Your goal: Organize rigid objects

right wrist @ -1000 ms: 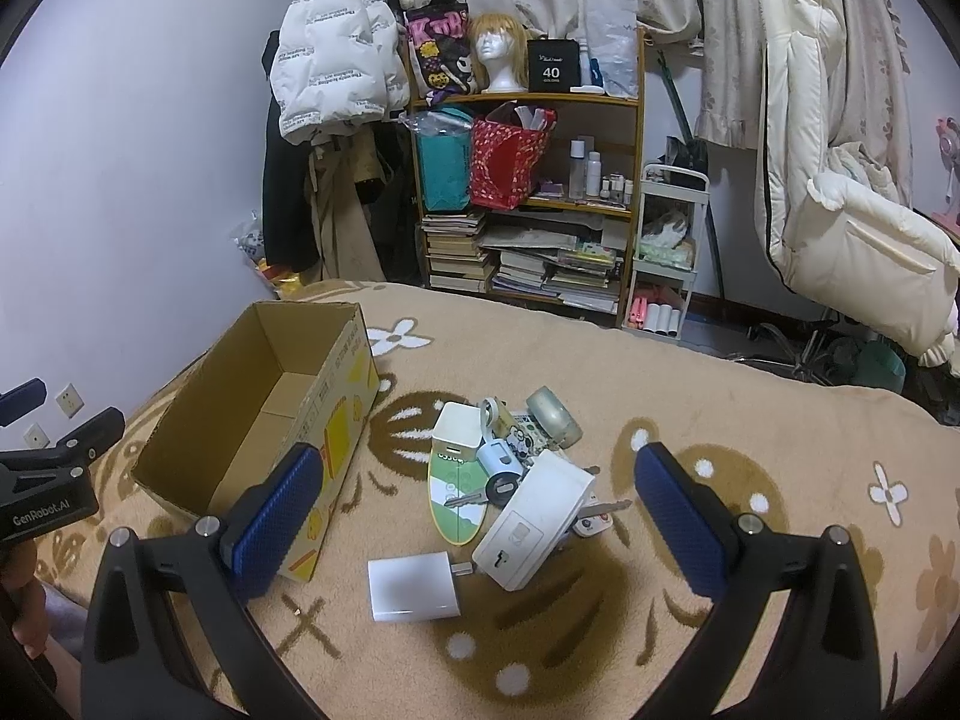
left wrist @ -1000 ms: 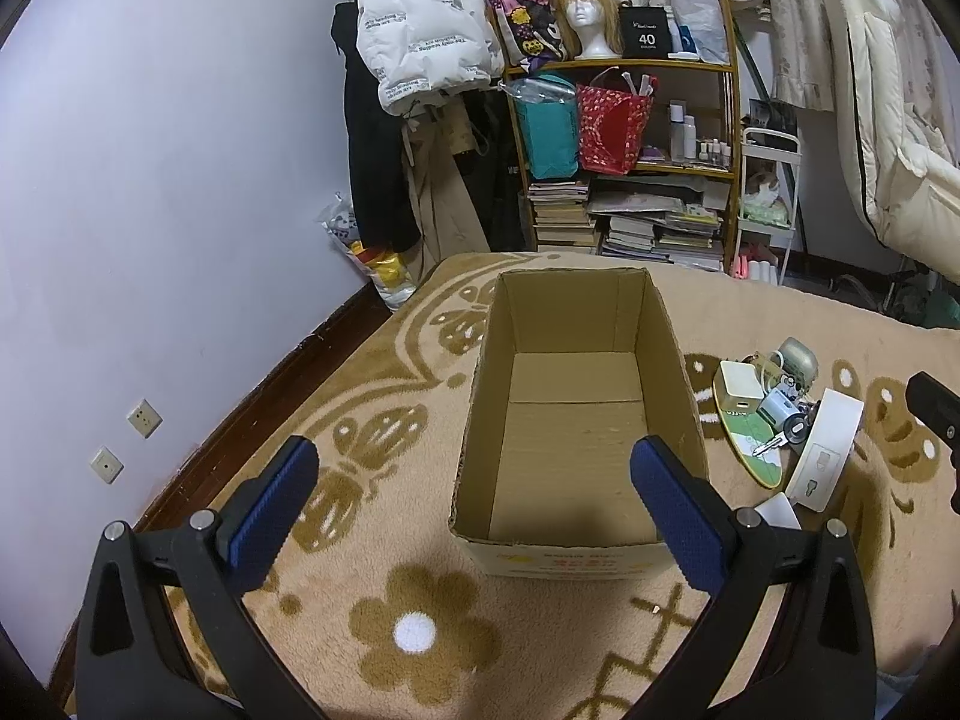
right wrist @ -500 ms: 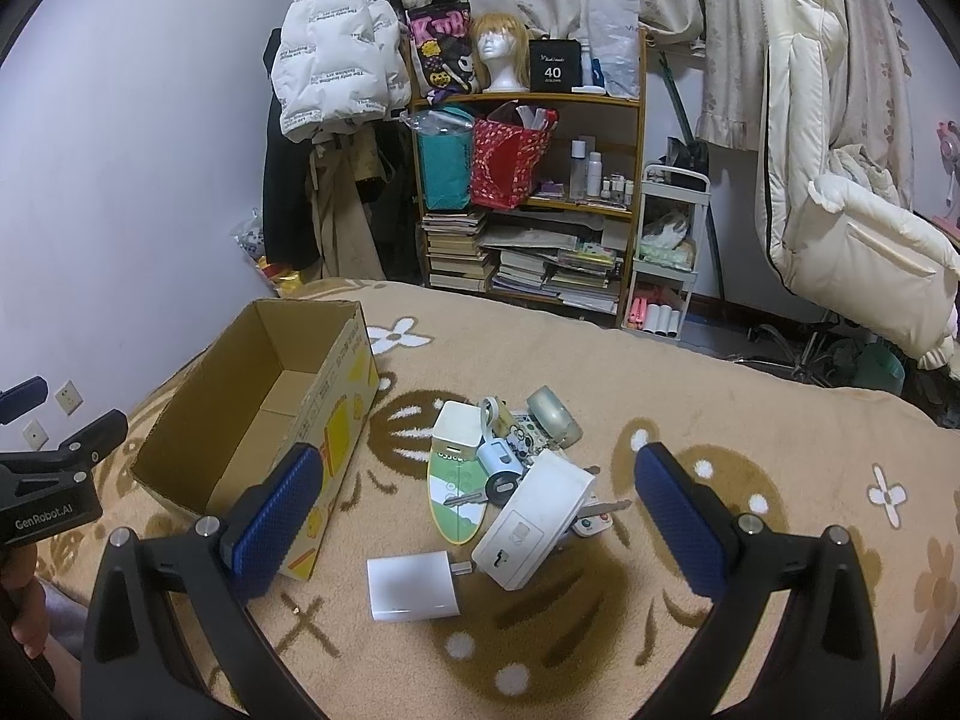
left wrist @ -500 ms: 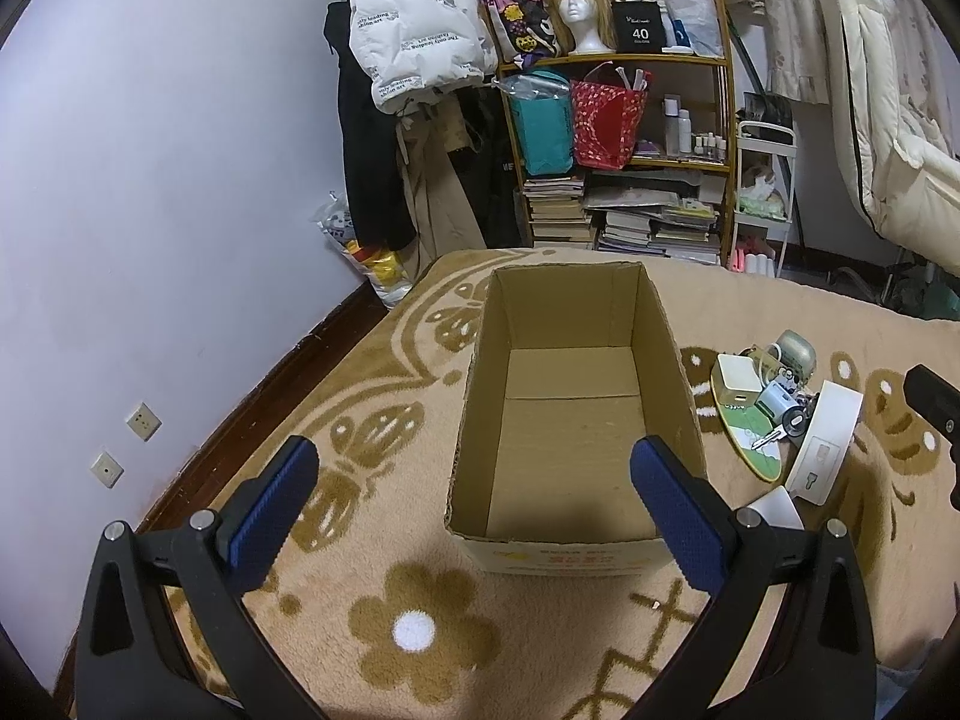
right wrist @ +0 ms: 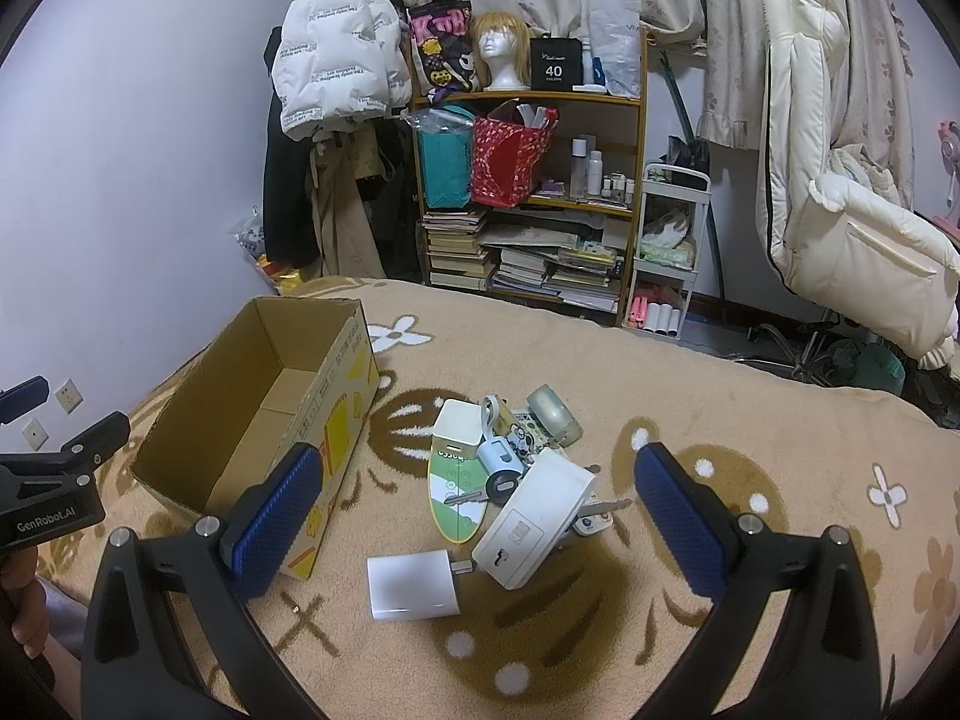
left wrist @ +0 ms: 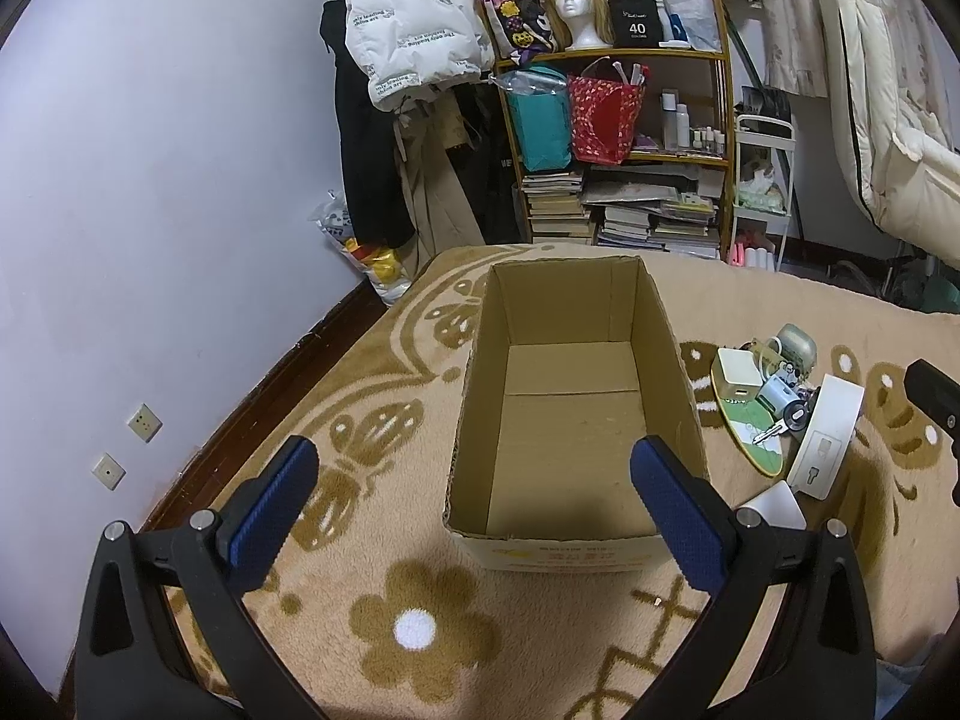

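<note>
An empty cardboard box [left wrist: 570, 420] [right wrist: 270, 414] stands open on the patterned blanket. Right of it lies a pile of small hard things: a white box [right wrist: 534, 519] [left wrist: 825, 438], a white charger [right wrist: 414, 585], a green oval board [right wrist: 456, 495] [left wrist: 750, 429], a cream cube [right wrist: 459, 426], a key [right wrist: 474, 495] and a grey-green case [right wrist: 555, 414]. My left gripper [left wrist: 474, 501] hangs open just in front of the cardboard box. My right gripper [right wrist: 474, 516] is open above the pile's near side, with nothing between its fingers.
The blanket [right wrist: 660, 372] covers a bed-like surface. Behind it stand a bookshelf [right wrist: 528, 192] with bags and books, a small white cart [right wrist: 666, 252] and hanging coats [right wrist: 336, 48]. A wall runs along the left. A cream chair [right wrist: 840, 210] stands at the far right.
The left view has shifted slightly, so the box sits a little lower and closer. The right gripper and the pile look the same.
</note>
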`<state>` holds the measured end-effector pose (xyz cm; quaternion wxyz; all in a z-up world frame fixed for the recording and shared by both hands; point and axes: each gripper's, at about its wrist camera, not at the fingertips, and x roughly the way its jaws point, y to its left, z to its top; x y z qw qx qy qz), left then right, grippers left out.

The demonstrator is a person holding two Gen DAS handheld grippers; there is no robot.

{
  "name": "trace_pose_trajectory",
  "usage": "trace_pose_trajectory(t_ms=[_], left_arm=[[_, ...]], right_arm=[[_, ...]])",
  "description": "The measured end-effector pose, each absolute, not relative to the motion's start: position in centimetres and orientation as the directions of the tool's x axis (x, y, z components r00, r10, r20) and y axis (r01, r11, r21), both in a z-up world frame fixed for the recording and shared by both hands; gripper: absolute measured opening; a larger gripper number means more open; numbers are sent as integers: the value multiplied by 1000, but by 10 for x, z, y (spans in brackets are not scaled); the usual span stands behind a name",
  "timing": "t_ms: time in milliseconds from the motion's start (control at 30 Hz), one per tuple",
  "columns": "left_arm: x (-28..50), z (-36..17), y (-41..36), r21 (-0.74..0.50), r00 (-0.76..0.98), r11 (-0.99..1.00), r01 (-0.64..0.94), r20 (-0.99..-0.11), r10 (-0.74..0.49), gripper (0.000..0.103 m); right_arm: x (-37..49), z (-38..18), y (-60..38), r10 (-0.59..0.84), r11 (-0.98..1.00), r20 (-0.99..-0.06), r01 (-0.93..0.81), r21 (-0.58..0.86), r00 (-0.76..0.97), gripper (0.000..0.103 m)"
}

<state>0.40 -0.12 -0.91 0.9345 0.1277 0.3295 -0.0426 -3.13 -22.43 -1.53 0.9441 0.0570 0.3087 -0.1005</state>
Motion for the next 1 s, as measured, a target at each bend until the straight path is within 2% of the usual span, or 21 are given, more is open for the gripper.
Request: trace_pose_trajectory(t_ms=[600, 1000], left_arm=[[11, -10, -4, 210, 772, 964, 160, -635, 10, 103], [31, -12, -21, 225, 752, 947, 229, -658, -26, 103]], right_arm=[[-31, -25, -217, -163, 973, -593, 226, 34, 789, 103], [-12, -38, -217, -151, 974, -636, 223, 34, 757, 103]])
